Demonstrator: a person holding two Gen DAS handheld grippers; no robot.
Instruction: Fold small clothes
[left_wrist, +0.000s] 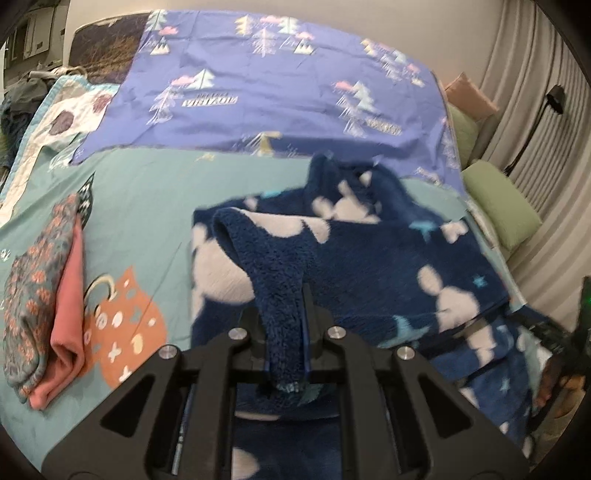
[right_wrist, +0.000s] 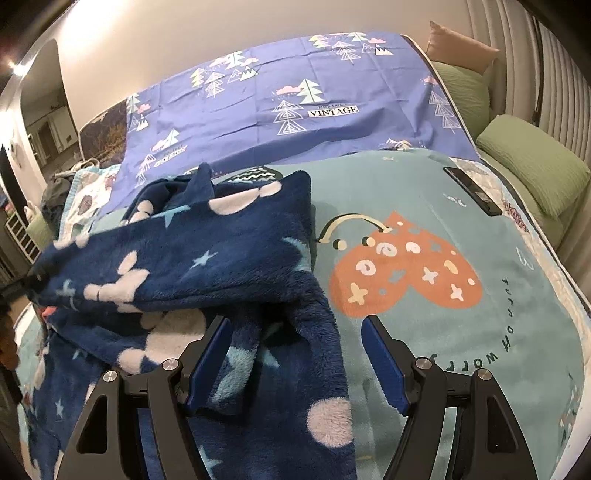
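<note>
I see a dark blue fleece garment (left_wrist: 369, 258) with white blobs and pale stars lying rumpled and partly folded on the teal bedspread (left_wrist: 147, 206); one fuzzy edge is lifted, the rest sprawls flat.

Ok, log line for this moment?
left gripper: shut on navy fleece garment | right gripper: open over its edge | folded pile: set aside

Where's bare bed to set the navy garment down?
Free: teal blanket around the orange heart print, between navy fleece garment and black phone. Also between garment and folded pile. Crowded: under the garment.
</note>
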